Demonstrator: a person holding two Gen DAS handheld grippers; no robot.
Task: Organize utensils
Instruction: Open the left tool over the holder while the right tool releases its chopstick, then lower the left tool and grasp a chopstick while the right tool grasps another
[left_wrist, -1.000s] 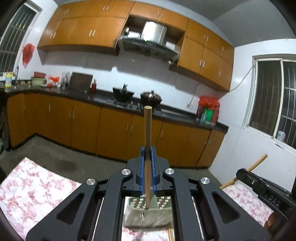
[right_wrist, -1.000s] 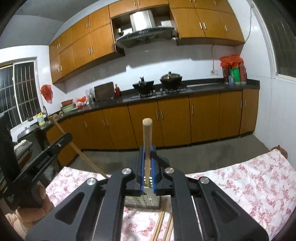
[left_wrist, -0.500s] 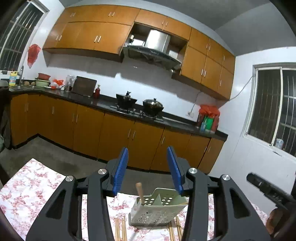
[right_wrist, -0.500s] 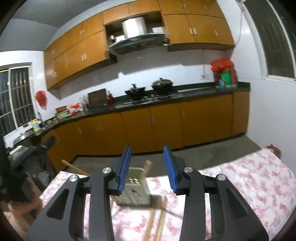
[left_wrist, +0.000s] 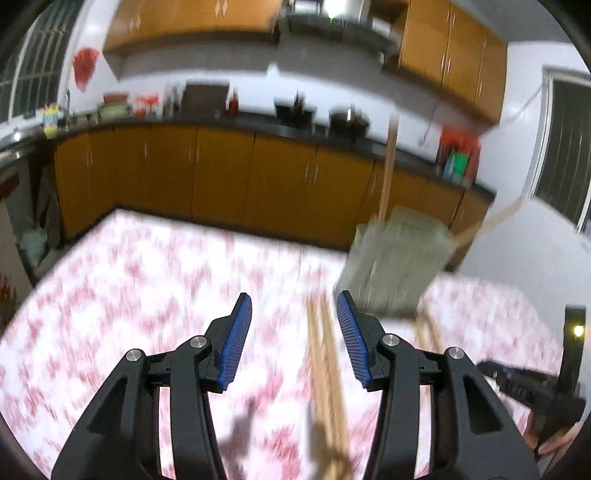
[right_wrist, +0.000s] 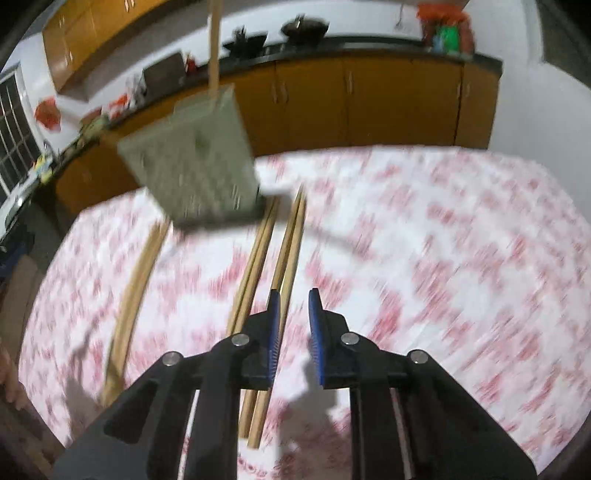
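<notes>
Orange-brown kitchen cabinets under a dark countertop, white walls, barred window, floral tablecloth.

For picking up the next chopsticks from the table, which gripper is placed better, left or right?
Probably the left gripper: its open fingers already frame a chopstick pair. The right gripper has just been closing on nothing, its nearest chopsticks just outside its fingers.

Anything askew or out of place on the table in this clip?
Nothing is spilled or visibly damaged. The pale holder stands on the floral cloth with a stick upright in it; the loose chopsticks on the cloth are unsorted. Blur hides finer detail.
</notes>
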